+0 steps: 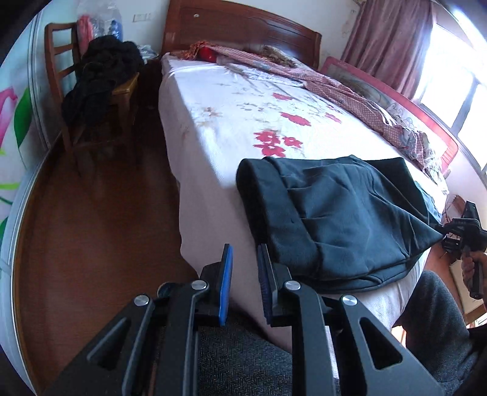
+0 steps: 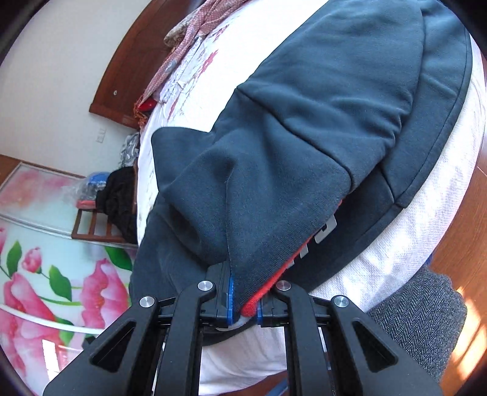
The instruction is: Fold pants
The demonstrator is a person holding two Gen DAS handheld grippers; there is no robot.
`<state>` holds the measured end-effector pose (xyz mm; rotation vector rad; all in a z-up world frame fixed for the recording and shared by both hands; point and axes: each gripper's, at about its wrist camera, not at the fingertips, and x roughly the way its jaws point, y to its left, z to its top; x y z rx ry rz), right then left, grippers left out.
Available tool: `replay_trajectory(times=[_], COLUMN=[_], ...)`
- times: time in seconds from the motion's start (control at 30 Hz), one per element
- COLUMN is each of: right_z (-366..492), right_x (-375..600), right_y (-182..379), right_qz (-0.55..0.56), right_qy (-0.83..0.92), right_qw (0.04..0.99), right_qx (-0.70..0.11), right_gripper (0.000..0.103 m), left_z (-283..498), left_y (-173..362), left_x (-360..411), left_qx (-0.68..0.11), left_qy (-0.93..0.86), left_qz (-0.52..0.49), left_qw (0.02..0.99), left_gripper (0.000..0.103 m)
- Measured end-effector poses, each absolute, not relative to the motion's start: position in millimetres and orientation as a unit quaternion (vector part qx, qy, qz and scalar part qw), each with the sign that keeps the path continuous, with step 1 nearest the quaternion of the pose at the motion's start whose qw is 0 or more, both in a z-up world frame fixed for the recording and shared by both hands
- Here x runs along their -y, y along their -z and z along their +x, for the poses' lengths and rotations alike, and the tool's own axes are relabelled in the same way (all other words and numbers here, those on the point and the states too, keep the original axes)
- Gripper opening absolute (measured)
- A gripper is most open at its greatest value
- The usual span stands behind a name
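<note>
**Right fingers clamped on pants corner, left fingers empty**

Fingers of right gripper (image 2: 245, 300) closed on a corner of the dark teal pants (image 2: 304, 146), blue pads pinching fabric with a red inner trim showing at the pinch. Corner drawn off the near edge of the bed (image 2: 404, 240) toward the camera; cloth stretched into a peak from the bulk to the pinch.

Fingers of left gripper (image 1: 245, 268) nearly together, a narrow gap between blue pads, nothing held. Hovering just off the bed's near corner, close beside the pants' left lower edge; contact with fabric not clear.

Pants (image 1: 334, 219) lying folded in a bundle on the foot end of the bed (image 1: 219, 128), on a white sheet with red flowers. Rounded fold to the left, right corner pulled out to a point where the right gripper (image 1: 447, 234) grips it, seen from the left wrist view with a hand (image 1: 470, 268) on its handle.

Grey herringbone trouser legs of the person (image 1: 243, 359) below both grippers.

Wooden chair (image 1: 91, 91) piled with black clothing beside the headboard (image 1: 243, 27). Patterned pink bedding (image 1: 334, 85) bunched along the far side of the bed. Pink curtain (image 1: 392, 39) by a bright window.
</note>
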<state>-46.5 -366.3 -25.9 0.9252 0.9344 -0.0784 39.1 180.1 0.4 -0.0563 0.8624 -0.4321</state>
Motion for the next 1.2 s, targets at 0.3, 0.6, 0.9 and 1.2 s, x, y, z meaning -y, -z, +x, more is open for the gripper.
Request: replay_trajectory(times=[0.3,0.6,0.9,1.2], right_z=[-51,-55,-89,-29], right_x=[383,399,554,651], right_y=[45,29,0,2], right_qz=[0.423,0.444,0.493,0.462], right_qy=[0.056,0.035,0.225,0.326], right_qw=[0.778,0.789,0.794,0.778], right_qx=[-0.461,-0.423,-0.278,-0.276], right_gripper=[0.009,0.054,0.054,0.036], left_z=[27,12,24,26], left_y=[-29,25,32,32], left_x=[-59,24,5,14], left_qx=[-0.371,-0.423,-0.457,-0.468], left_qy=[0.361,0.423,0.394,0.371], left_qz=[0.053,0.135,0.056,0.056], left_qw=[0.854,0.790,0.795,0.800], left_gripper=[0.054,0.055,0.054,0.055])
